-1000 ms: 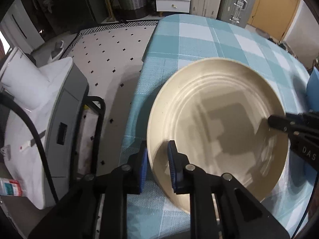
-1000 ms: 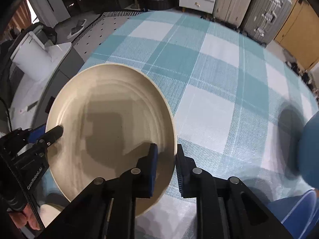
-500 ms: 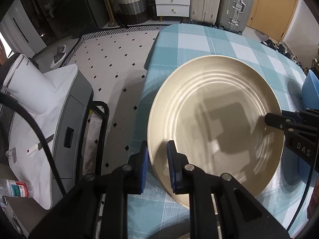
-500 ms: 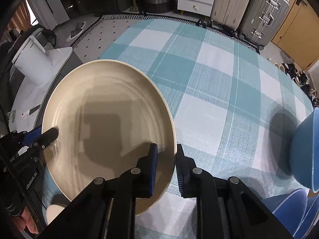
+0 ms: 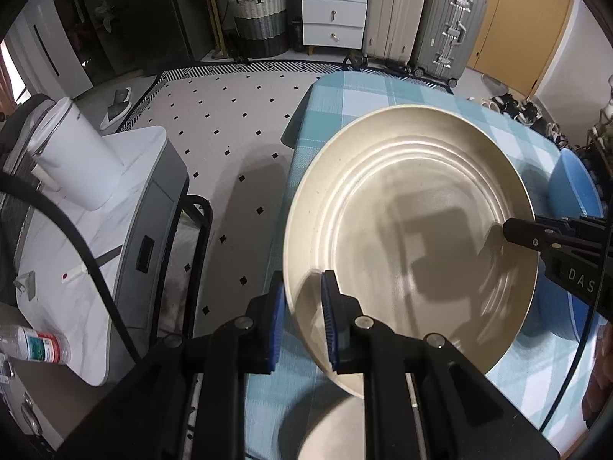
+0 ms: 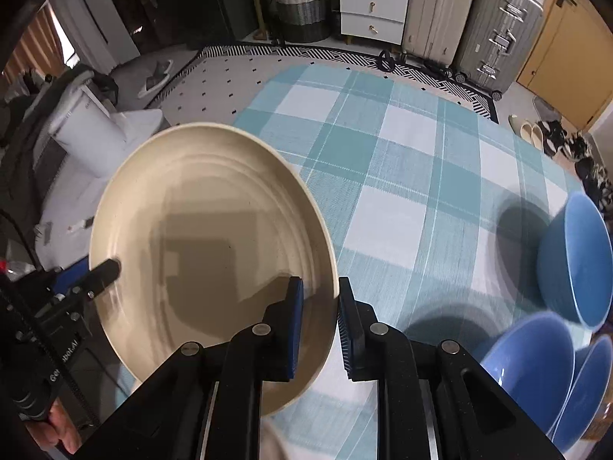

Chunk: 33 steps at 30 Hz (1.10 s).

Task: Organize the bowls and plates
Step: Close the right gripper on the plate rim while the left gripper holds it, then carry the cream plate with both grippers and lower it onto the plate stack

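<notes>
Plate (image 5: 413, 207), cream with raised concentric rings, hangs above the near left corner of the counter (image 6: 402, 176), clear of the teal and white checked cloth, held at two opposite edges. The left claw (image 5: 302, 322) is clamped on its left rim, one blue pad under the rim and one on the inner face. The right claw (image 6: 320, 318) is clamped on the opposite rim in the same way, one pad inside the plate and one outside. In the left wrist view the right claw reaches in from the right edge with its tip on the plate's rim; in the right wrist view the left claw comes in from the lower left, with a hand (image 6: 63, 429) on its handle.

Blurred shadows of both claws fall across the plate's inner face. Three blue bowls (image 6: 574, 264) sit at the right side of the counter, well apart from the plate, two of them close together at the lower right.

Beyond the counter lies a pale floor with small black diamonds and a black and white patterned border. A white drawer unit (image 5: 332, 15), a woven basket (image 5: 260, 19) and two suitcases (image 5: 448, 19) stand against the far wall. To the left stands a white side cabinet (image 5: 76, 230) with a white container on it.
</notes>
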Available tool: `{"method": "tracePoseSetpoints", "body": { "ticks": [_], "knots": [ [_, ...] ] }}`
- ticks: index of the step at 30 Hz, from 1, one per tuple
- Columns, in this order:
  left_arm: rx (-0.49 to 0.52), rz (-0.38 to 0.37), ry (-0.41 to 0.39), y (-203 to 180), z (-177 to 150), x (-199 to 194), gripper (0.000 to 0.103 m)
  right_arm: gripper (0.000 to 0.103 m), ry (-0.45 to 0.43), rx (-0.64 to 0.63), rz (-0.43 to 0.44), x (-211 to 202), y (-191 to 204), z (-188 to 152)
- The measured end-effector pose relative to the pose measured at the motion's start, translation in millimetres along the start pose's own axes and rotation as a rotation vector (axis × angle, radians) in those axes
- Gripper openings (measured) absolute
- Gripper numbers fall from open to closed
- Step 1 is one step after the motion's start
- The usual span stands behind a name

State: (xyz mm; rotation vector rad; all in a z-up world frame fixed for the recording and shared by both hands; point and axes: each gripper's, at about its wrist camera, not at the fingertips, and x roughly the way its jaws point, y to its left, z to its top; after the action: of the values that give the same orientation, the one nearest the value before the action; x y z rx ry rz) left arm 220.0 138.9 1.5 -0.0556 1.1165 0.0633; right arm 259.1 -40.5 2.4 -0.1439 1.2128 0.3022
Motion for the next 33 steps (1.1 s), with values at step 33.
{"method": "tracePoseSetpoints", "body": {
  "ticks": [33],
  "knots": [
    [-0.123, -0.102, 0.053, 26.6, -161.2, -24.6, 0.016, 0.017, 0.021, -0.024, 0.067, -14.9, 43.6, -167.1]
  ]
}}
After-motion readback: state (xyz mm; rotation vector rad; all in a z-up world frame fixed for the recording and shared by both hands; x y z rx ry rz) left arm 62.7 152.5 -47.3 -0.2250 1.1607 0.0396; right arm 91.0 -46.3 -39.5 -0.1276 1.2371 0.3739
